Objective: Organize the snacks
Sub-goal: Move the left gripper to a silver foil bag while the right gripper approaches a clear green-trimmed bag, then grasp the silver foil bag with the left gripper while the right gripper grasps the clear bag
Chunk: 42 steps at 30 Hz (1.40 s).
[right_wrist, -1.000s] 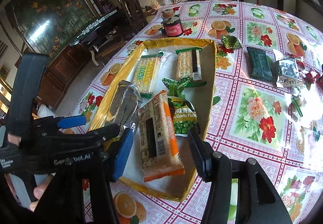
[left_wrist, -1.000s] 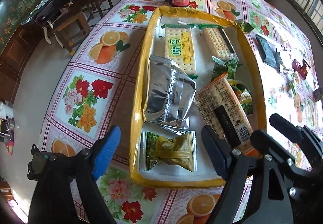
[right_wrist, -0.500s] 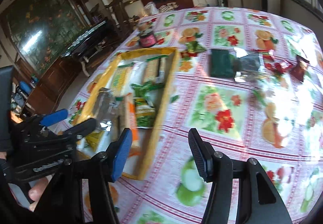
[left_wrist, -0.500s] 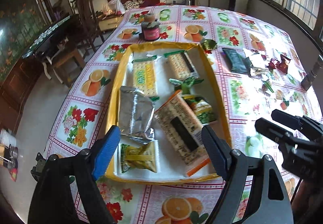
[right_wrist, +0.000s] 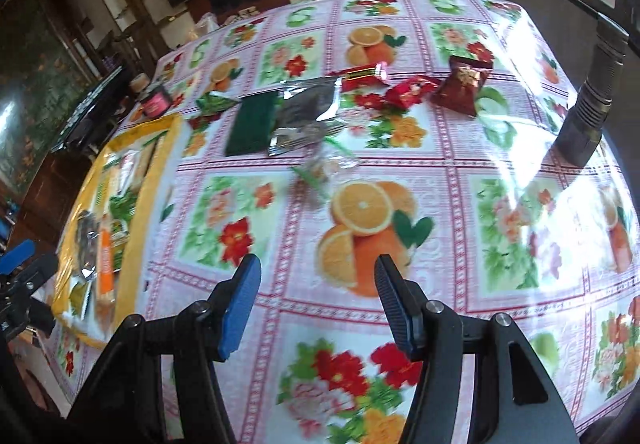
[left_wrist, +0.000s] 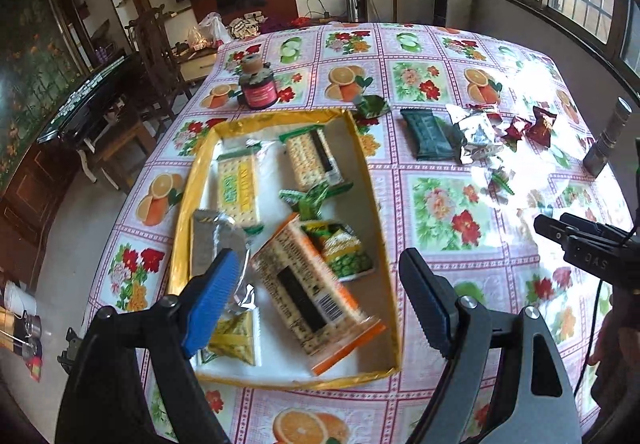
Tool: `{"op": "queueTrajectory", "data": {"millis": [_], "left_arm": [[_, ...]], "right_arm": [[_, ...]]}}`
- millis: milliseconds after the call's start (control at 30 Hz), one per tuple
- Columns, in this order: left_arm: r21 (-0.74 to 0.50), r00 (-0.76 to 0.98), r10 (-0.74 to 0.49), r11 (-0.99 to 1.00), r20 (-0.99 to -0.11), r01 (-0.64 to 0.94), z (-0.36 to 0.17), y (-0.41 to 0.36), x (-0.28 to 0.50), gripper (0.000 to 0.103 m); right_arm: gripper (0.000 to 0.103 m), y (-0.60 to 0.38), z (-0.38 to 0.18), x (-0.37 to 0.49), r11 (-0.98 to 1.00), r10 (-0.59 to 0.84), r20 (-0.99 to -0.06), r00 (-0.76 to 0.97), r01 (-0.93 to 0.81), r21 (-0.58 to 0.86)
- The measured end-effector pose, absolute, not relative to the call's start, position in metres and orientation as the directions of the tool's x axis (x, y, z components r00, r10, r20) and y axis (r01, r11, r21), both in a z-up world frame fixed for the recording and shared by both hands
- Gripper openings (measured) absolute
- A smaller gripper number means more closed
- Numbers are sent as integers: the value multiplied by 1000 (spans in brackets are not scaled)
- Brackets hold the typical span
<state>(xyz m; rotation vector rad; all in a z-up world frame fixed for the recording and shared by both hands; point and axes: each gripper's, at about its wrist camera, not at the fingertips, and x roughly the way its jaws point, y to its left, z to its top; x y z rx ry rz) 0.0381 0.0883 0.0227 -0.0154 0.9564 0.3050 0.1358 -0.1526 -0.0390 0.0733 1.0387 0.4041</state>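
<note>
A yellow-rimmed tray (left_wrist: 362, 148) holds cracker packs, a silver pouch (left_wrist: 212, 236), a green pea bag (left_wrist: 344, 256) and an orange-edged cracker pack (left_wrist: 308, 284). My left gripper (left_wrist: 316, 300) is open and empty above the tray's near end. My right gripper (right_wrist: 316, 304) is open and empty over bare tablecloth, right of the tray (right_wrist: 168, 140). Loose snacks lie beyond it: a dark green pack (right_wrist: 252, 120), a silver pouch (right_wrist: 308, 112), red candies (right_wrist: 408, 92) and a dark red packet (right_wrist: 464, 84).
A red-labelled jar (left_wrist: 258, 90) stands behind the tray. A dark metal cylinder (right_wrist: 592, 100) stands at the table's right side. Chairs and a dark cabinet stand left of the table (left_wrist: 460, 56). The right gripper's body (left_wrist: 588, 252) shows at the right of the left wrist view.
Both grippers have pulled back from the tray. The right gripper has swung right, from above the orange-edged cracker pack to over the open tablecloth near the loose snacks.
</note>
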Motion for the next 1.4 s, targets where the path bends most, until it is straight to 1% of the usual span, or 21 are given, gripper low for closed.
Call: {"op": "queueTrajectory", "data": {"millis": [67,133,167,200,333,433,500,600,667,867,1100,1200,1400], "left_arm": [[99,523,218,964,-824,-245,26,84,54,83],[102,508,215,965,-834,-240,27,78,74,83],[101,499,214,965,-840,-244,27,76,84,83],[92,487,204,966,-849,-244,26,74,92,83],[60,445,169,967,-880,-249,22,71,122,83],[48,438,161,965,-884,-257,20,72,131,83],[54,429,166,964,-888,-261,17,73,137,83],[55,415,166,963,-894,-265,13,73,146,83],[73,413,182,961,-892,-266,11,71,152,83],[63,388,159,967,-908,-248,1,54,182,83],[19,348,84,982,-934,-187,-17,14,231,83],[41,328,94,985,-940,-166,-28,-8,252,83],[0,305,54,985,-951,-174,-44,-31,281,83]], "right_arm": [[59,-157,-40,149,924,366,-824,432,-273,268],[59,-159,-41,160,930,357,-825,438,-253,268],[63,-156,-42,168,929,357,-828,432,-253,269],[63,-153,-43,176,927,363,-830,422,-257,275],[64,-129,-52,197,920,345,-854,390,-323,224],[64,-120,-57,206,902,376,-854,360,-351,249],[64,-114,-61,209,905,366,-858,360,-352,238],[63,-103,-63,208,909,316,-867,385,-384,161],[58,-97,-65,205,909,281,-872,401,-402,109],[53,-113,-64,195,912,238,-877,417,-406,55],[54,-157,-63,191,928,215,-887,410,-369,55],[56,-167,-63,186,929,214,-886,411,-367,54],[59,-168,-63,182,919,214,-889,406,-391,43]]}}
